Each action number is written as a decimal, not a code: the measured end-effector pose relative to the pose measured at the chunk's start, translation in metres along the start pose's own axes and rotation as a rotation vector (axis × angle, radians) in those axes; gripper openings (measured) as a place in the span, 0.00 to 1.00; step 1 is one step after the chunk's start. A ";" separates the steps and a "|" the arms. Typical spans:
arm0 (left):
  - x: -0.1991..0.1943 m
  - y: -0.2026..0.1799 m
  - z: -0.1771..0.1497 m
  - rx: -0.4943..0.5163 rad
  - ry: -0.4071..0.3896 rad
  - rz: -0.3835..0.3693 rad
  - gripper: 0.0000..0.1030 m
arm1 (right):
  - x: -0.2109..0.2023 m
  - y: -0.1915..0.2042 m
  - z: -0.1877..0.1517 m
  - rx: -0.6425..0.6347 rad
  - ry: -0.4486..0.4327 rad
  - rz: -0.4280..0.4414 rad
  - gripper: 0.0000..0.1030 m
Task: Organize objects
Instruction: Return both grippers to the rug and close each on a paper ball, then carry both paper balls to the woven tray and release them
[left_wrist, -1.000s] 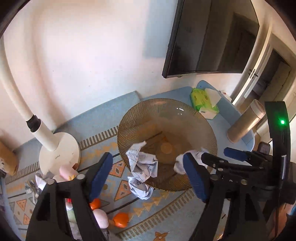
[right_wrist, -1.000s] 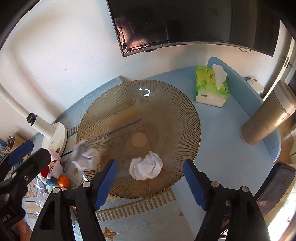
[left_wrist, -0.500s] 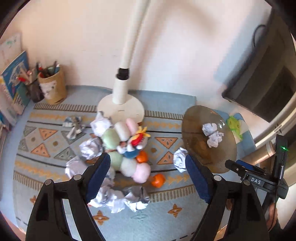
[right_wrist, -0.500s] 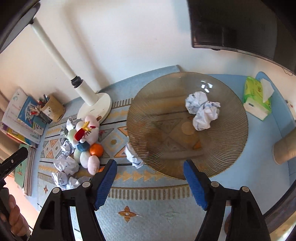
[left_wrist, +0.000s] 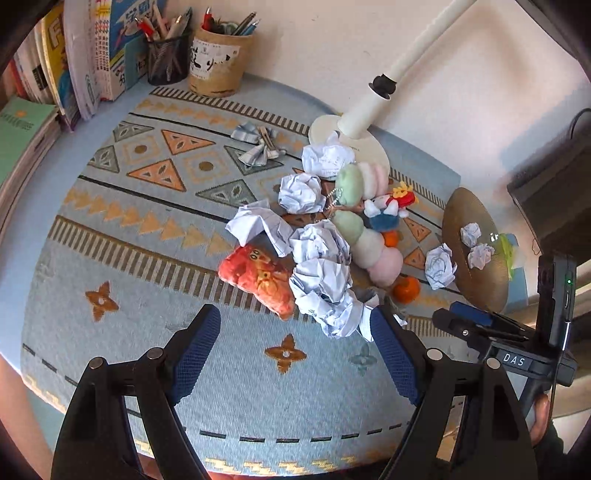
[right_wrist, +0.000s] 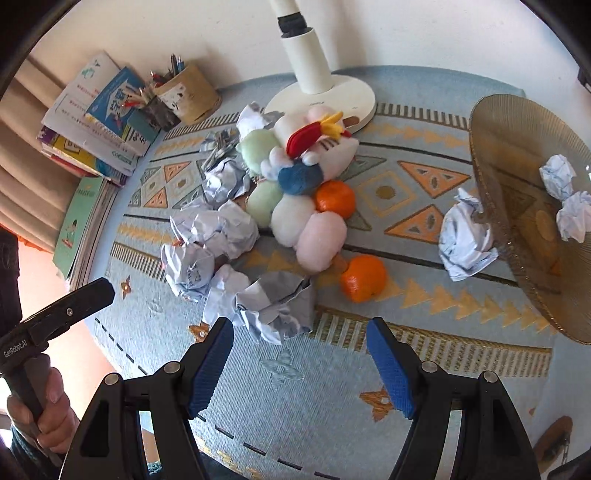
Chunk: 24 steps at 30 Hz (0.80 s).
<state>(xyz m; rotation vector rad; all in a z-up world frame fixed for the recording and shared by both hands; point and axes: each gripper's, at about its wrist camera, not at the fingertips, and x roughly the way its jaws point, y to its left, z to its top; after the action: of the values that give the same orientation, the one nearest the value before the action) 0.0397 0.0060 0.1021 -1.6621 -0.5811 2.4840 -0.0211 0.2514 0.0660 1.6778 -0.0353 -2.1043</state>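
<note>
Both grippers released over the cluttered bench — nothing grasped

Left gripper (left_wrist: 295, 354) and right gripper (right_wrist: 299, 363) gape at lower centre; crumpled paper balls (right_wrist: 275, 304) heap mid-frame beside plush toys (right_wrist: 295, 206), one ball (right_wrist: 463, 240) touching the glass bowl (right_wrist: 517, 236) at right — two more inside it

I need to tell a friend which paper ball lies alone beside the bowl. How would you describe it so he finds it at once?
Start from the big brown ribbed glass bowl at the right end of the patterned mat. Against its outer rim, on the mat, lies one crumpled paper ball. Two other balls lie inside the bowl and the rest are heaped by the plush toys; this one alone touches the bowl from outside.
</note>
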 end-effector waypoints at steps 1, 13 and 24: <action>0.007 -0.001 0.001 0.008 0.015 -0.020 0.80 | 0.007 0.004 -0.001 0.000 0.014 0.002 0.71; 0.082 -0.029 0.019 0.191 0.169 -0.037 0.62 | 0.061 0.011 0.005 0.055 0.108 0.009 0.66; 0.058 -0.046 0.020 0.263 0.105 -0.056 0.40 | 0.023 -0.007 -0.002 0.095 0.045 0.066 0.39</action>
<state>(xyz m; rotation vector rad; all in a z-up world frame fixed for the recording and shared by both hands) -0.0077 0.0598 0.0746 -1.6369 -0.2714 2.3002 -0.0247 0.2497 0.0420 1.7539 -0.1776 -2.0441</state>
